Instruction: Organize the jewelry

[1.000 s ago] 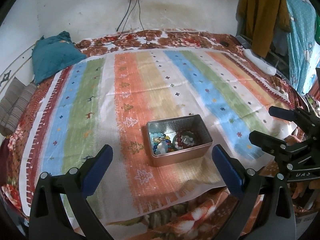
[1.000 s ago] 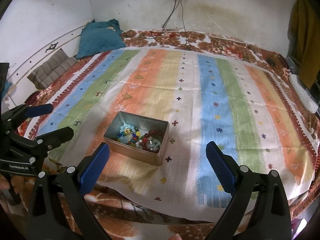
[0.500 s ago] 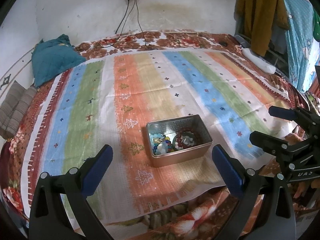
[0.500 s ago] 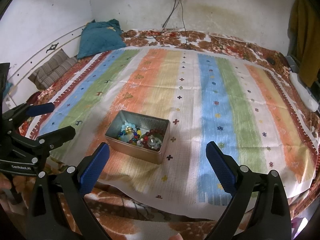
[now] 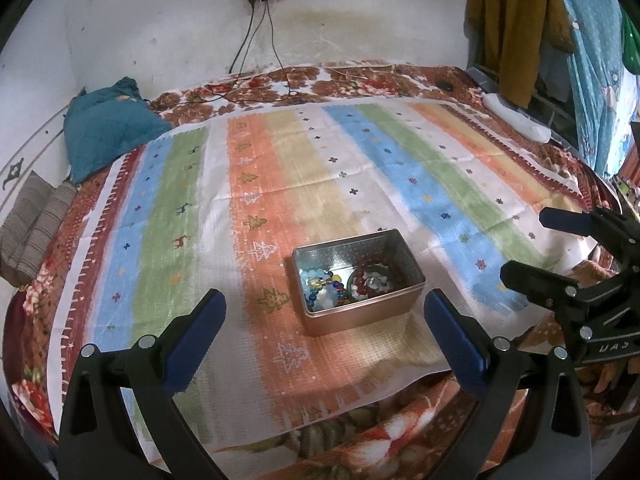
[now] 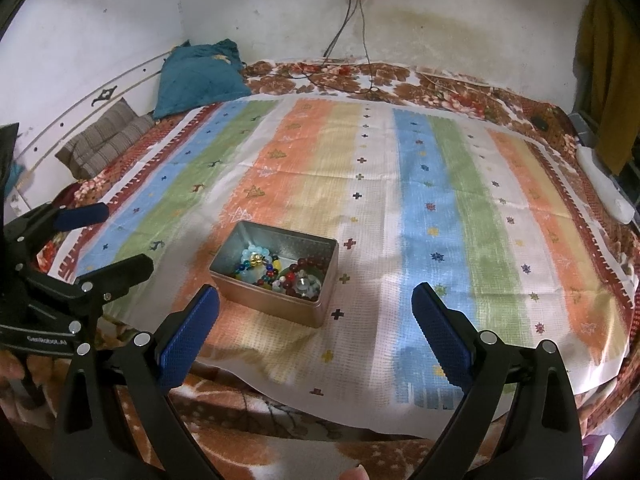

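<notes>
Two grippers held wide apart, gripping nothing: left gripper [image 5: 324,334] and right gripper [image 6: 316,328], both hovering short of the bed's near edge. Between them, on the orange band of the striped cloth [image 5: 420,184], an open metal tin [image 5: 358,314], seen at 12 o'clock just beyond the left fingertips and at about 11 o'clock from the right ones. Inside the tin, all the jewelry in view: a pale blue and multicoloured bead bracelet [image 6: 256,262] at the left end, a dark red bead bracelet [image 6: 306,266] at the right end, looped around something small and silvery, too small to name. No loose piece visible anywhere on the cloth. No lid in view either.

Hard to place the step: fits beads gathered into the tin already, fits equally a tin waiting to be sorted out. Either way, any approach calls for a steep descent into a narrow box, fingertips narrowed to clear the walls, pinching one strand alone, since the bracelets lie tangled close together and the light tin could slide or tip on soft cloth.
</notes>
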A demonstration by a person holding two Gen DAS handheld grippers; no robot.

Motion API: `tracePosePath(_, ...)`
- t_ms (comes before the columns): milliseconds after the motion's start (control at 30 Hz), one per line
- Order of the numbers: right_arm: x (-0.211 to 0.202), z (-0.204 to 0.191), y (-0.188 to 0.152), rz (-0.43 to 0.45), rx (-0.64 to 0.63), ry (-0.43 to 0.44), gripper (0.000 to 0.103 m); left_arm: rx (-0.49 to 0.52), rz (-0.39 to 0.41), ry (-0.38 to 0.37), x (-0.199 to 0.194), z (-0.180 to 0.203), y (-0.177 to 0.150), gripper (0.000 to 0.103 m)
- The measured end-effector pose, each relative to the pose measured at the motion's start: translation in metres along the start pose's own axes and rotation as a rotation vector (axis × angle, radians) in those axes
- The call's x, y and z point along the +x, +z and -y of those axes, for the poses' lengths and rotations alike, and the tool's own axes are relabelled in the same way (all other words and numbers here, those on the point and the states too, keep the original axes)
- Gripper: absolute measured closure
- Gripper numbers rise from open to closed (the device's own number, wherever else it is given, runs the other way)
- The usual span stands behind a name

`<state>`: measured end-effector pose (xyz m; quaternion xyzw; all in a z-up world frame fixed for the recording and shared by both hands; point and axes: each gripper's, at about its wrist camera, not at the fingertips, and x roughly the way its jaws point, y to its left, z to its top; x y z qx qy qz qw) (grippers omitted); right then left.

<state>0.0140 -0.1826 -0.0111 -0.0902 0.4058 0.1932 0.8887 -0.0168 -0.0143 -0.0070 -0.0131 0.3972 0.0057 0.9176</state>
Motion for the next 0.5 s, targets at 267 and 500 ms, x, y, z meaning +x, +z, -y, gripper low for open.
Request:
tracePosePath(267,-0.0006,-0.0010,0.0005,0.001,-0.007,-0.001,0.005,-0.005,-0.006,-0.009,0.0008,-0.0005,0.0008,0.006)
tracePosePath(500,-0.0008,-0.0004,0.0012,0.001,-0.016,-0.001,0.005,-0.011,-0.013,-0.018,0.0025,0.0010,-0.0006,0.006)
